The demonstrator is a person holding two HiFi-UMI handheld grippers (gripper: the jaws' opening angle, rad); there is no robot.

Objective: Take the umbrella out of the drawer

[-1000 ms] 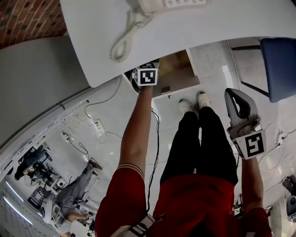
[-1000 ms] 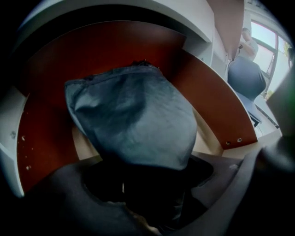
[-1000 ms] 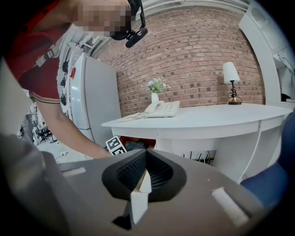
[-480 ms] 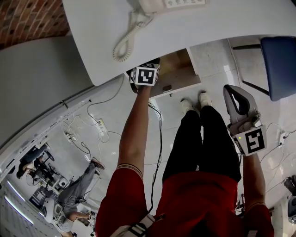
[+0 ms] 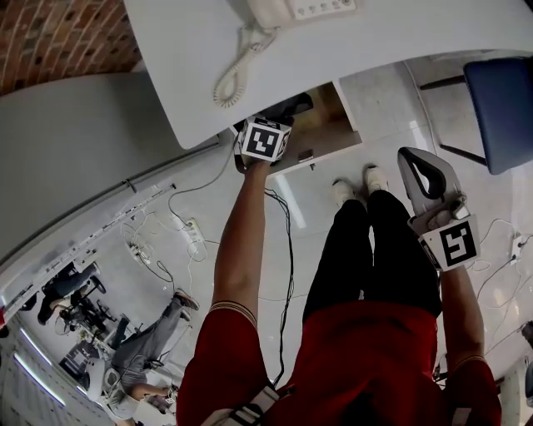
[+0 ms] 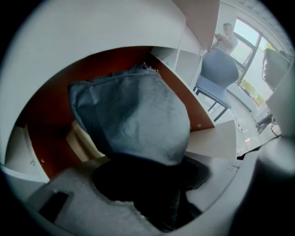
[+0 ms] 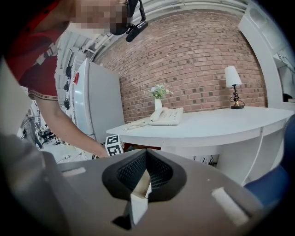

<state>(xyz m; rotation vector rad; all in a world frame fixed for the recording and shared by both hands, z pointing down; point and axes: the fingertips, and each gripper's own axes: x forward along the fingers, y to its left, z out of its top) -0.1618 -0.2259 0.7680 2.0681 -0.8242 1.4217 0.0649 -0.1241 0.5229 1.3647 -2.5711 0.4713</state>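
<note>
The folded umbrella (image 6: 133,115), in a grey-blue fabric sleeve, fills the middle of the left gripper view, just above the open drawer's red-brown inside (image 6: 50,110). My left gripper (image 6: 143,179) is shut on its dark lower end. In the head view, the left gripper (image 5: 279,121) points steeply down at the drawer (image 5: 329,137) under the white desk. The umbrella's dark end (image 5: 293,106) shows past the marker cube. My right gripper (image 5: 426,179) hangs at the right beside the person's legs. It is shut (image 7: 146,154), with nothing between its jaws.
The white desk (image 5: 375,42) overhangs the drawer and carries a telephone (image 5: 291,10) with a coiled cord (image 5: 233,75). A blue chair (image 5: 500,91) stands to the right. Cables (image 5: 183,225) trail over the floor at the left. The person's feet (image 5: 358,183) are just before the drawer.
My left gripper has come up and tilted with the umbrella in it, and the umbrella's dark end now shows beyond the marker cube. The right gripper has hardly moved.
</note>
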